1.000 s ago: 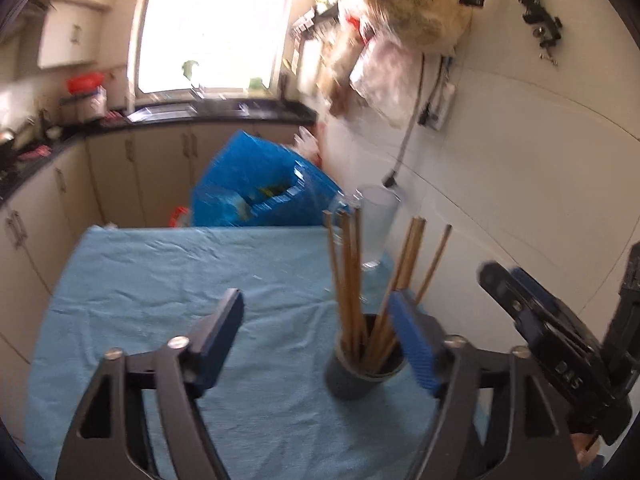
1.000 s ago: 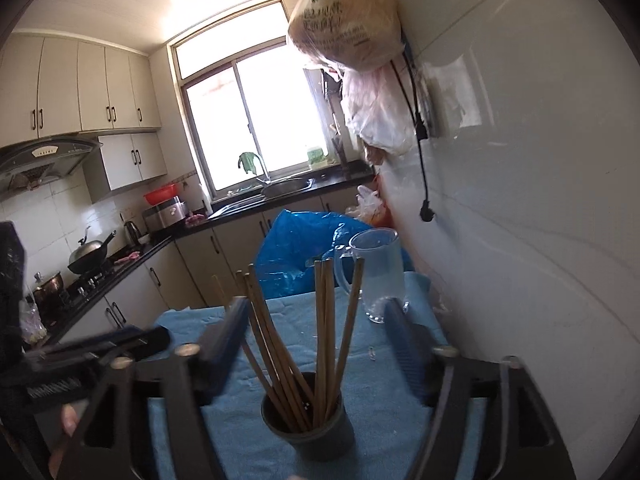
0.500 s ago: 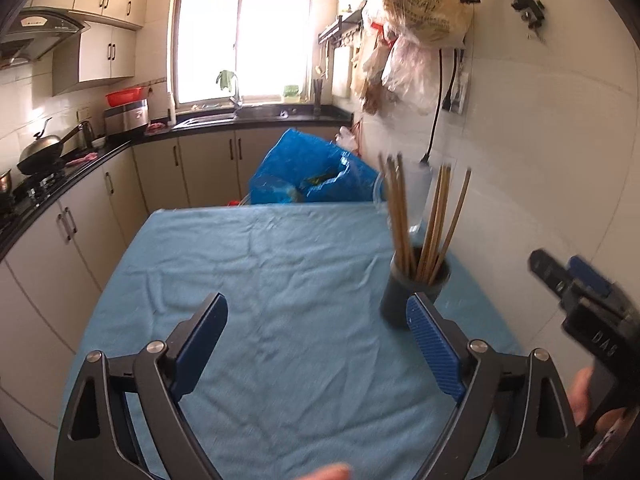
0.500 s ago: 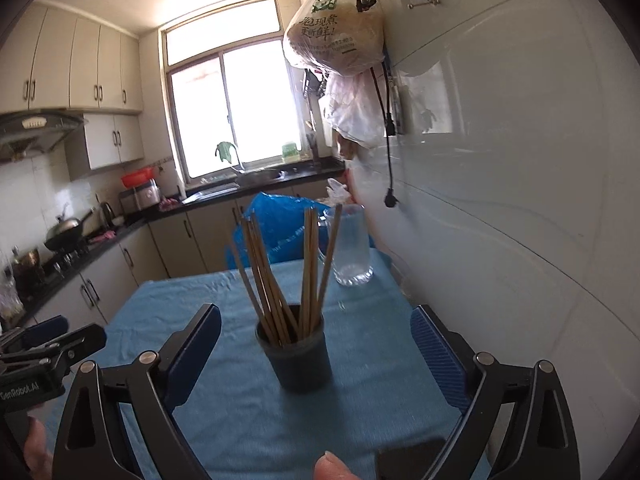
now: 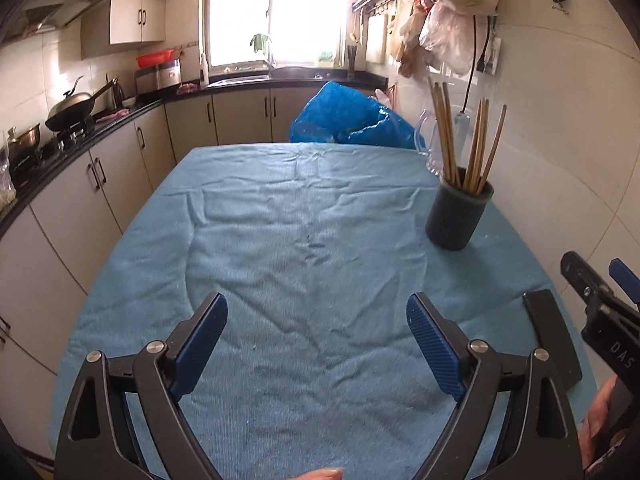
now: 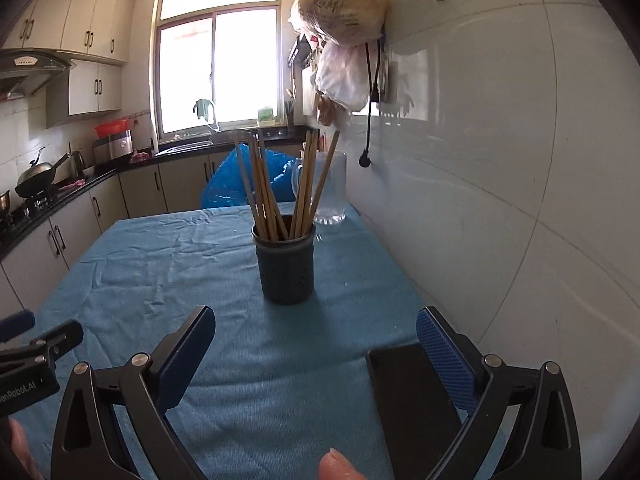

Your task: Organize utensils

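The chopsticks (image 6: 276, 188) are slim, straight sticks of pale brown wood, standing fanned out in two loose bunches inside a utensil holder (image 6: 286, 268). The holder is a dark grey cylinder with a matte finish and rows of tiny holes in its wall. It stands upright on the blue tablecloth (image 5: 304, 264), toward the wall side of the table, with a clear glass pitcher (image 6: 330, 188) just behind it.

The cloth is a finely ribbed, creased light-blue fabric covering the whole tabletop. A flat black rectangular slab (image 6: 412, 408) lies on it near the wall-side edge, close to the right tool.

The left gripper (image 5: 316, 336) has its two blue, ridged pads spread wide with nothing between them, held over bare cloth well apart from the holder. The right gripper (image 6: 316, 344) is likewise spread wide and grasps nothing, pointed at the holder. White lettering reading "enRobot.AI" shows on the left tool's black body in the right view, and "DAS" on the right tool's in the left view.

A crinkly blue plastic bag (image 5: 348, 120) sits beyond the table's far end. A translucent bag (image 6: 340, 12) with green printed characters, too small to read, hangs on the glossy white tiled wall (image 6: 500, 160).
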